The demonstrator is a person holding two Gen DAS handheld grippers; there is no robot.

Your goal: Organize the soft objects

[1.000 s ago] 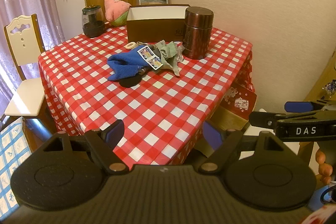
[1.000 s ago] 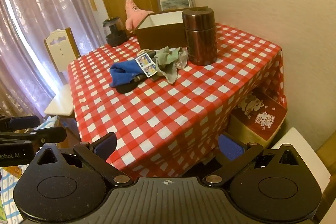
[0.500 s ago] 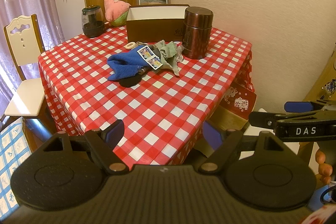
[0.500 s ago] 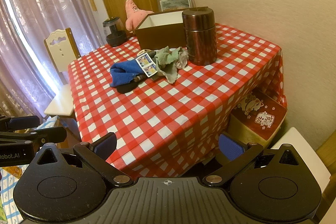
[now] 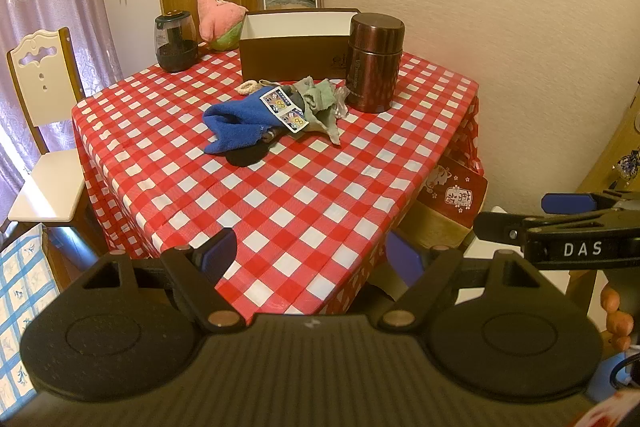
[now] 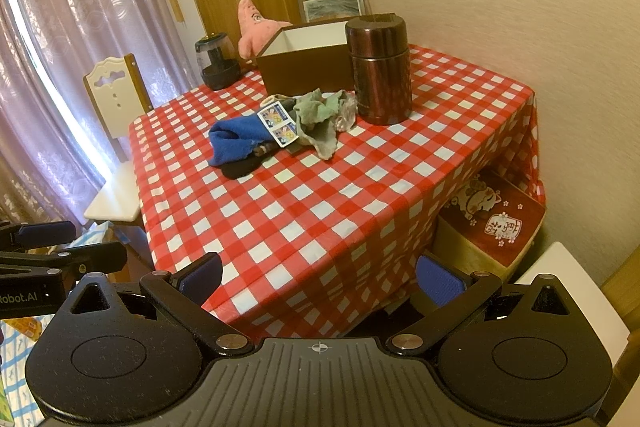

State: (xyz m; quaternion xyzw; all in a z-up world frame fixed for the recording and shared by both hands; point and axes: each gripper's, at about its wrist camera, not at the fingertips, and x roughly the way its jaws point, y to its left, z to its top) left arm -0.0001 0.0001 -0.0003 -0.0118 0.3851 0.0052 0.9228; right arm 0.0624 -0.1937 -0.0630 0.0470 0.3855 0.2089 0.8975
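Both tools hang short of the worktop's (image 5: 304,203) near edge. The left tool (image 5: 310,253) is spread wide with nothing between its fingers, and so is the right tool (image 6: 320,277). The heap of soft things sits toward the far side: a blue sock (image 5: 240,125) on the left, a green cloth (image 5: 322,107) on the right beside a brown canister (image 5: 374,63), with an open box (image 5: 296,43) behind. The right view shows a cat-printed box (image 6: 490,219) under the worktop more fully. Only the left view shows the person's fingers (image 5: 616,315) at far right.
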